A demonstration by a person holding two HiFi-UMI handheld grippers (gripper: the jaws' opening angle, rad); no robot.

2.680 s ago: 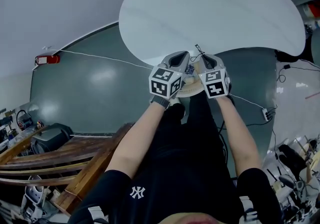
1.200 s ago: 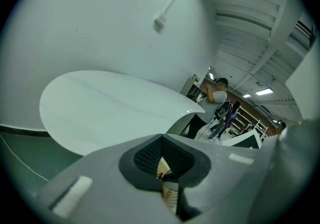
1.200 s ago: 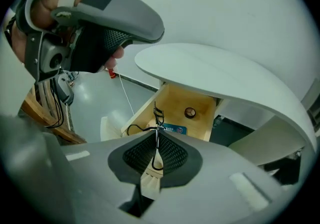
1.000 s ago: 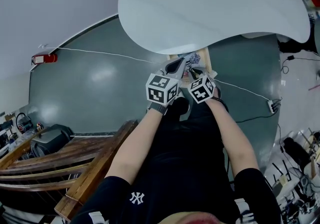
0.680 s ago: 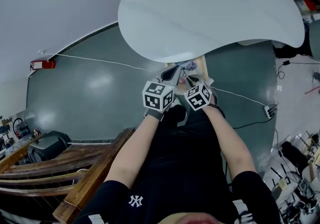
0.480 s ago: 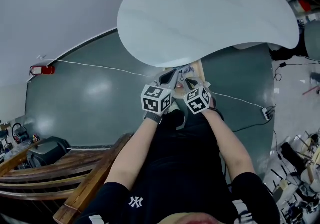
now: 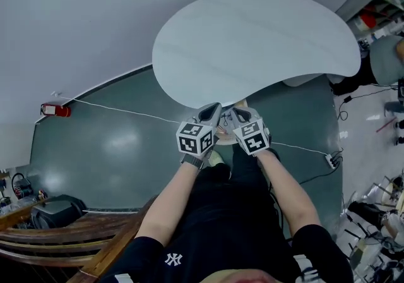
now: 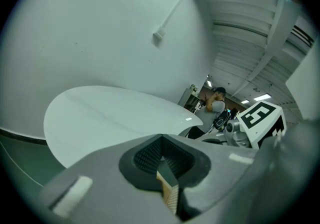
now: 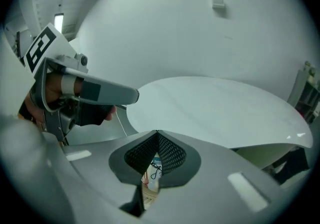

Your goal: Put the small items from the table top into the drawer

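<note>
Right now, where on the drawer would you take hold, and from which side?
Probably the drawer by its thin wooden rim nearest the person, coming from above on the person's side. It pokes out from under the table toward the person, so the far walls are covered, and a thin upright board suits two jaws.
</note>
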